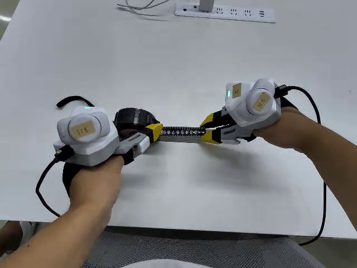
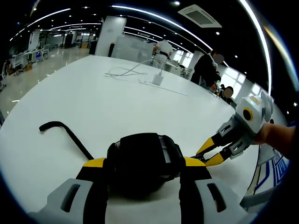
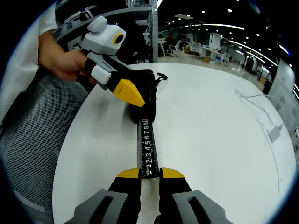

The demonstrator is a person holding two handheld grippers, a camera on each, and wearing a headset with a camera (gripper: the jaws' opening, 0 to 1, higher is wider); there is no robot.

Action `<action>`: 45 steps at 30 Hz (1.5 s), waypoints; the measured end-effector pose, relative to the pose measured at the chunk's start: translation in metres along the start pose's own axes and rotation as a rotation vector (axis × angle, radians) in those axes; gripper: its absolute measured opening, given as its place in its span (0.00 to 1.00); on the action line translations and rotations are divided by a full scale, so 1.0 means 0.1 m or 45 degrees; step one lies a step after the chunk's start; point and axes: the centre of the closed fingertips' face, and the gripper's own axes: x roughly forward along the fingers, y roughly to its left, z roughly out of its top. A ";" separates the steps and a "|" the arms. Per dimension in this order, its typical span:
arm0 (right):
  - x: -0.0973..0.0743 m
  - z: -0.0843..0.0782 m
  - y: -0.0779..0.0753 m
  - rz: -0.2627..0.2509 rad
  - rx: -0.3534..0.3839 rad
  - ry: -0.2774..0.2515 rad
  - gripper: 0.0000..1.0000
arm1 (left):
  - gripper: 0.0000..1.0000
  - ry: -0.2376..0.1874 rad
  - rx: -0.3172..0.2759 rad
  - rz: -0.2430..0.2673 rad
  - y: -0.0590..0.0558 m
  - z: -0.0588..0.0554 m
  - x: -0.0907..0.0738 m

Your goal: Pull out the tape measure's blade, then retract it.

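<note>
Pulling looks under way: in the head view the left gripper [image 1: 148, 138] clamps the case [image 1: 133, 119] on the table [image 1: 167, 61]. Left gripper view: case wedged between both jaws. Right gripper view: the right gripper [image 3: 149, 173] pinches the blade [image 3: 146, 140] at its tip, with little drawn out; next, I judge, a straight draw, then easing back.

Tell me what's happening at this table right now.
A person works a gripper in each hand. The left gripper is shut on the black tape measure. The right gripper pinches the tip of the blade, which is out a short way between them, across the white table.
</note>
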 end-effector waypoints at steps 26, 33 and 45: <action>0.30 0.29 0.04 0.050 0.009 -0.062 0.10 | 0.57 -0.001 -0.015 -0.008 0.00 0.00 0.01; 0.38 0.39 0.05 0.061 0.006 -0.080 0.10 | 0.57 -0.002 -0.022 -0.011 0.00 0.00 0.01; 0.51 0.52 0.05 0.079 -0.008 -0.103 0.11 | 0.58 -0.001 -0.030 -0.014 0.01 0.00 0.01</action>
